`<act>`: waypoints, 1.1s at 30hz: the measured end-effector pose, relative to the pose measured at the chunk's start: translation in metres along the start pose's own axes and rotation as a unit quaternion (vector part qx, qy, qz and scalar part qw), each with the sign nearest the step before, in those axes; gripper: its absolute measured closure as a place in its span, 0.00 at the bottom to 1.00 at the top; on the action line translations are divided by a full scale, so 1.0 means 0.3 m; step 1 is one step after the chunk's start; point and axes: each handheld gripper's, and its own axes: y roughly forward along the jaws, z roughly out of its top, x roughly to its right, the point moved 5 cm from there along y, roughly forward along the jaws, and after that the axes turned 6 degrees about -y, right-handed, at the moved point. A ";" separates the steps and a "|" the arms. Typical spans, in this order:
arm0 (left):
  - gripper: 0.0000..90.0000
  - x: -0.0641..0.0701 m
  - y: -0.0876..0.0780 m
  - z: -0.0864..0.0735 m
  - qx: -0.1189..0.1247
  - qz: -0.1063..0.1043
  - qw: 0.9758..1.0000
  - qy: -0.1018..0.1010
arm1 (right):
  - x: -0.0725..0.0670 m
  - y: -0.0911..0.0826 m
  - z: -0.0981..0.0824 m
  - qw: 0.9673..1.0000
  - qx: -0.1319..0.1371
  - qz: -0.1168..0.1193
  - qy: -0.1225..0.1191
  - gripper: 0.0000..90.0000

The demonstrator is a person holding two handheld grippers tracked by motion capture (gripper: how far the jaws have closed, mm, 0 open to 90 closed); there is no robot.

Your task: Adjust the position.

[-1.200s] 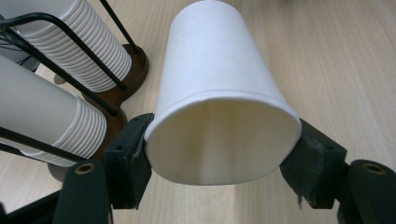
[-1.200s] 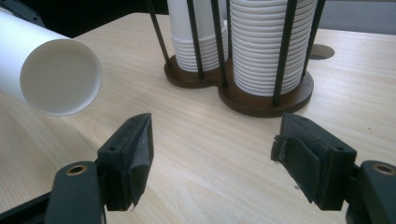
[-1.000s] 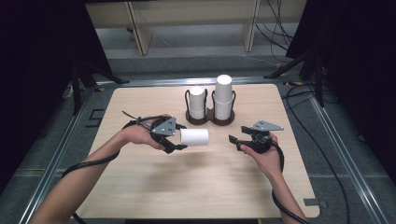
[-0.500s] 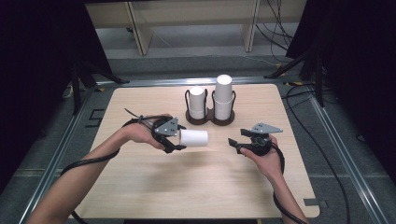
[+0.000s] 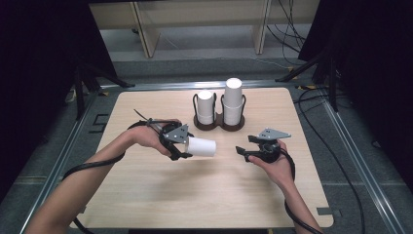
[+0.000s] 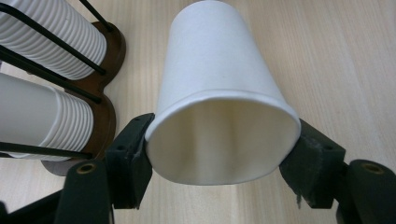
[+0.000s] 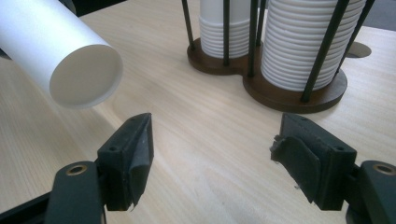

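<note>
My left gripper (image 5: 181, 145) is shut on a white paper cup (image 5: 201, 146) held on its side, base pointing right toward the other hand. In the left gripper view the cup (image 6: 219, 93) has its rim squeezed slightly oval between the two jaws, mouth facing the camera. To its right, my right gripper (image 5: 243, 150) is open with nothing between its jaws. In the right gripper view the cup's base (image 7: 84, 77) hangs at upper left, apart from the open right gripper (image 7: 215, 156).
A dark wooden cup holder (image 5: 218, 124) with black wire posts stands at the table's back centre, holding two stacks of white cups, the right stack (image 5: 233, 100) taller than the left stack (image 5: 205, 106). The same holder (image 7: 299, 95) is close ahead of the right gripper.
The right gripper has drifted a little lower and toward the cup. The left gripper and its cup have stayed almost still.
</note>
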 end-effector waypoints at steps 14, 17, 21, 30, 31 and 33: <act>0.35 0.007 -0.005 0.012 -0.040 -0.023 0.999 0.011 | -0.037 0.021 -0.013 0.999 -0.028 0.031 -0.035 0.31; 0.35 0.000 -0.004 0.011 -0.050 -0.021 0.998 0.012 | -0.044 0.026 -0.003 0.998 -0.019 0.038 -0.044 0.32; 0.35 -0.009 -0.002 0.010 -0.062 -0.021 0.998 0.013 | -0.060 0.039 0.005 0.998 -0.025 0.045 -0.040 0.31; 0.35 -0.029 -0.009 0.013 -0.077 -0.023 0.997 0.006 | -0.078 0.054 0.034 0.997 -0.024 0.055 -0.056 0.32; 0.35 -0.029 -0.009 0.013 -0.077 -0.023 0.997 0.006 | -0.074 0.057 0.038 0.996 -0.024 0.053 -0.069 0.32; 0.35 -0.027 -0.014 0.018 -0.092 -0.027 0.995 0.012 | -0.084 0.060 0.041 0.996 -0.027 0.059 -0.066 0.32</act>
